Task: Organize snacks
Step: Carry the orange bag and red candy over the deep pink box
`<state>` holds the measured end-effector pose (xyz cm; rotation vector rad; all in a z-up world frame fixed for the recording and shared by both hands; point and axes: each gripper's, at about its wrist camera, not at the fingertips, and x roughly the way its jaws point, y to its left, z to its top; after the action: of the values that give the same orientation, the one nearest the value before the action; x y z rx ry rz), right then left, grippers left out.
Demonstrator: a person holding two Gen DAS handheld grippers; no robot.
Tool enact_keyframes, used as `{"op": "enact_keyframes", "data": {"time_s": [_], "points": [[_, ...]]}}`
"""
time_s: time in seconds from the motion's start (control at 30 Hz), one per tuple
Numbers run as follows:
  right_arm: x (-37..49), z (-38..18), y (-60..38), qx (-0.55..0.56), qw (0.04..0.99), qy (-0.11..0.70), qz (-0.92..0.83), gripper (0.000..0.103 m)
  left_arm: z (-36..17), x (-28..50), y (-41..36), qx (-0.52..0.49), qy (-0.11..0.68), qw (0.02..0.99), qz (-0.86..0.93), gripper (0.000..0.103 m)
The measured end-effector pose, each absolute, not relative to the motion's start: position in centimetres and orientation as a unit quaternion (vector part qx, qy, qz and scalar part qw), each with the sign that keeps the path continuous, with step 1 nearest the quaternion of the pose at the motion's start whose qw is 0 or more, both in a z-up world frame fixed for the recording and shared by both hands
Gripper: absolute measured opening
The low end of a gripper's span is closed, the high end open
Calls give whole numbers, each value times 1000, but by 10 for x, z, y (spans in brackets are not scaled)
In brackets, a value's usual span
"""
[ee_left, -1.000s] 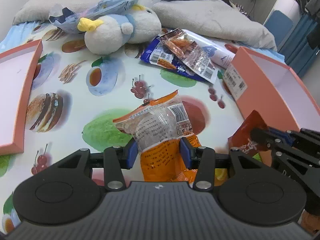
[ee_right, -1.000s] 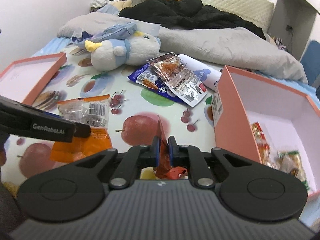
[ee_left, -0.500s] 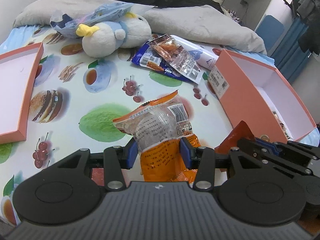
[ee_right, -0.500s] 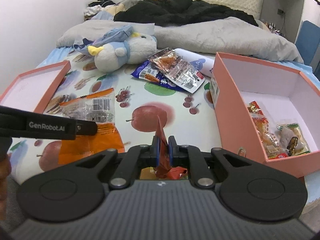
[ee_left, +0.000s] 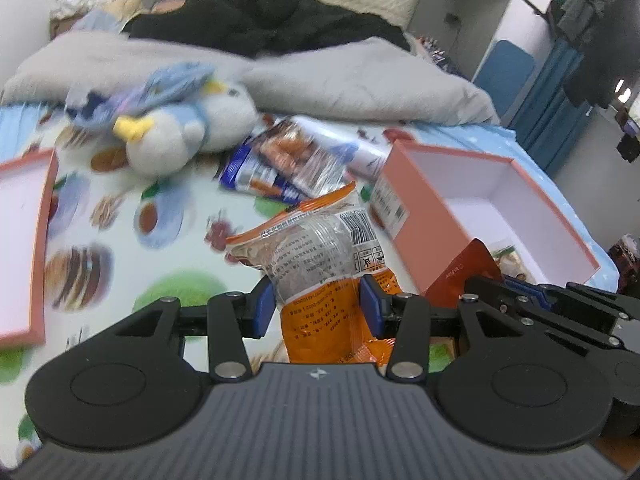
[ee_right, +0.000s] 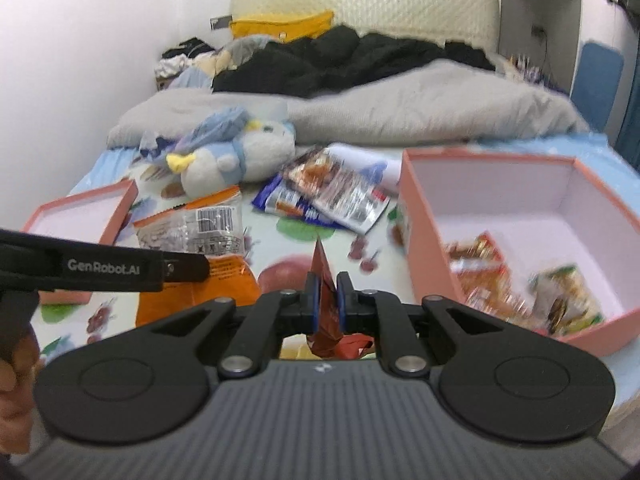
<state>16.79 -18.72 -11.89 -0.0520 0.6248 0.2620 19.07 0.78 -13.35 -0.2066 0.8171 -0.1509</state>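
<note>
An orange bag (ee_left: 320, 264) is pinched mid-width by the L gripper (ee_left: 318, 306) and a red packet (ee_right: 326, 292) is clamped edge-on by the near-closed R gripper (ee_right: 328, 294), both held above the sheet, prob. for dropping into the box (ee_right: 516, 184) at right.

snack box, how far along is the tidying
Done: a few packets already lie inside the pink box. In hand: the left gripper clamps an orange bag, the right gripper a red packet. Left: the packets on the bed by the plush toy.
</note>
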Motion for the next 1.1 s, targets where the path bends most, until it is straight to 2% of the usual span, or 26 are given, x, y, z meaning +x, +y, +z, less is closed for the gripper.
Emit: {"op": "enact_keyframes", "data": {"time_s": [0.73, 1.1], "points": [[203, -29, -246, -13, 972, 214, 94, 12, -38, 239, -56, -77, 329, 933, -121, 51], [233, -19, -291, 0, 977, 202, 63, 12, -19, 283, -103, -70, 321, 933, -150, 51]]}}
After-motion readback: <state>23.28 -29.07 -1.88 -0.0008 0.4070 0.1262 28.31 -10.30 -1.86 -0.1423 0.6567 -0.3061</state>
